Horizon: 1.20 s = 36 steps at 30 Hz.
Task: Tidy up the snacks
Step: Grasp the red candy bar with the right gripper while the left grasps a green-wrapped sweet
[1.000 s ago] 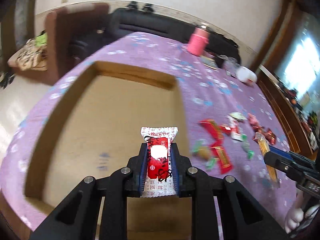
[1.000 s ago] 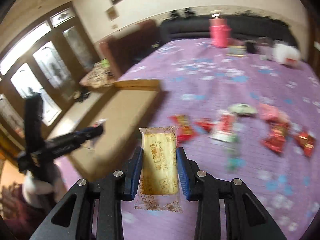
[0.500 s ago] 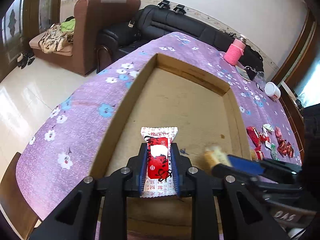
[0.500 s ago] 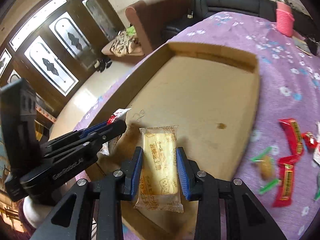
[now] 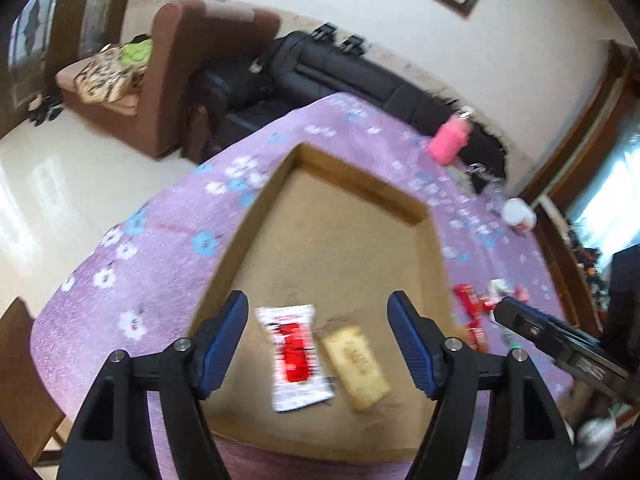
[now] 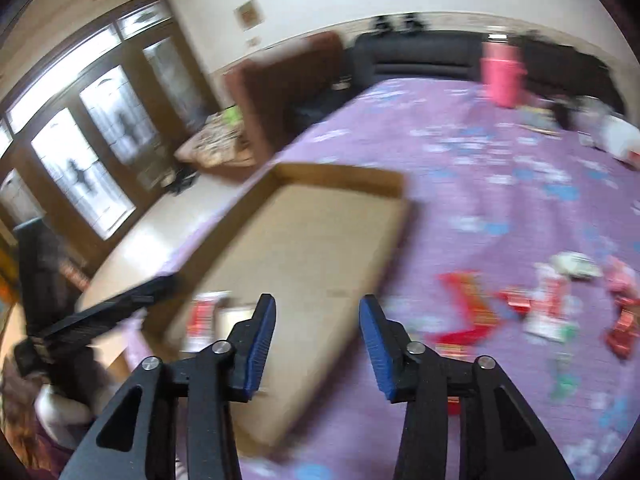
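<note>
A shallow cardboard tray point(image 5: 344, 236) point(image 6: 316, 240) lies on the purple flowered tablecloth. On its floor near the front lie a red-and-white snack packet point(image 5: 294, 356) point(image 6: 202, 314) and a yellow biscuit packet point(image 5: 356, 362) side by side. My left gripper point(image 5: 318, 340) hovers above them with its jaws opening wide and nothing pressed between the pads. My right gripper point(image 6: 317, 338) is over the tray's right edge, jaws opening, nothing between them. The right gripper point(image 5: 560, 344) shows at the right of the left wrist view. Several loose red snacks point(image 6: 472, 312) point(image 5: 470, 308) lie on the cloth right of the tray.
A pink bottle point(image 6: 502, 76) point(image 5: 448, 144) and a white container point(image 5: 518, 214) stand at the table's far end. A black sofa point(image 5: 352, 76) and a brown armchair point(image 5: 176, 80) sit beyond the table. The table edge drops to a pale tiled floor point(image 5: 60, 188) on the left.
Both grippers let go: the red-and-white packet and the yellow biscuit packet now lie in the tray. Both sets of jaws have spread. The right gripper has swung rightward toward the tray's edge.
</note>
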Available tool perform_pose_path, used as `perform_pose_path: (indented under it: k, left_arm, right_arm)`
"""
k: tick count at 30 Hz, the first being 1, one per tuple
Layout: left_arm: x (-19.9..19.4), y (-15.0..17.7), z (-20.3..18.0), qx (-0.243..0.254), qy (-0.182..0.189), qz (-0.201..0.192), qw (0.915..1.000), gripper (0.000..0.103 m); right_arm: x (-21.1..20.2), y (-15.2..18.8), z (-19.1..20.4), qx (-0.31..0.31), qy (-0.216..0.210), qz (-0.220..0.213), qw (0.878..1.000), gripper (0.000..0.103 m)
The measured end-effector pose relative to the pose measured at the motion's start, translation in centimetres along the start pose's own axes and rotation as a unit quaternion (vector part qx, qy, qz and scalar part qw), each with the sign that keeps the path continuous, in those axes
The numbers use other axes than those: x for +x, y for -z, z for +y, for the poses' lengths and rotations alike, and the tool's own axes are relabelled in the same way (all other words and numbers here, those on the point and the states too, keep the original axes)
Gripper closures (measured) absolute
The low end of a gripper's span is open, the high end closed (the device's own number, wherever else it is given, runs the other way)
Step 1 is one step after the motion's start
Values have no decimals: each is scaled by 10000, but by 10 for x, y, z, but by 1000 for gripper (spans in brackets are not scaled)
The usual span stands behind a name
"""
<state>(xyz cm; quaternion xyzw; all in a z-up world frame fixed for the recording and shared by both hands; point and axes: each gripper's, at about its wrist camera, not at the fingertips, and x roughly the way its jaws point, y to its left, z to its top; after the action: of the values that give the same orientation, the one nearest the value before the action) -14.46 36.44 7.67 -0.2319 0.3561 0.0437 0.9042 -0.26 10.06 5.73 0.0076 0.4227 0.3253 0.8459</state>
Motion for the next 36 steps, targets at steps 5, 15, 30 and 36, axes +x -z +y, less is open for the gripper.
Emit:
perform_pose_path:
  k: [5, 15, 30, 36]
  left_arm:
    - [7, 5, -32, 208, 453, 197, 9986, 31]
    - [31, 28, -118, 1037, 867, 685, 9885, 32]
    - [132, 60, -199, 2236, -247, 1378, 9646, 50]
    - [127, 73, -195, 2339, 91, 1593, 9591, 71]
  right_arm:
    - [3, 24, -59, 326, 636, 322, 9969, 55]
    - [36, 41, -66, 237, 812, 495, 9952, 82]
    - [-4, 67, -118, 873, 650, 126, 9940, 82]
    - [-7, 69, -124, 1001, 467, 49, 9939, 82]
